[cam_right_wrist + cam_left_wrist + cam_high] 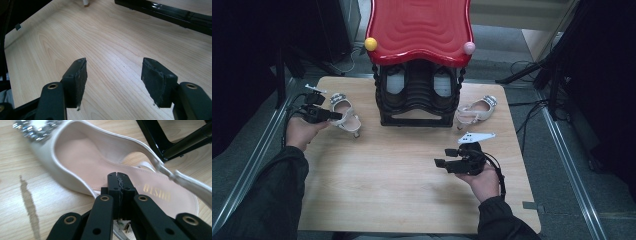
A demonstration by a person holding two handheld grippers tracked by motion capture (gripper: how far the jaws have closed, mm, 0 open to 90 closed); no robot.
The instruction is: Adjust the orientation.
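Observation:
A white slingback shoe (346, 114) with a jewelled toe lies on the wooden table (402, 180), left of the black rack. My left gripper (337, 116) reaches over its side from the left. In the left gripper view the jaws (117, 176) stand pressed together above the insole of the shoe (100, 157), with a thin strap and a small buckle (124, 225) pinched low between them. A matching shoe (477, 111) lies right of the rack. My right gripper (443, 157) hovers open over bare wood at the near right, and its pads (78, 82) hold nothing.
A black rack (414, 100) with a wavy red top (419, 25) stands at the table's far middle, with white shoes on its shelf. Its black base bar (175, 15) lies ahead of my right gripper. Dark equipment and cables flank the table.

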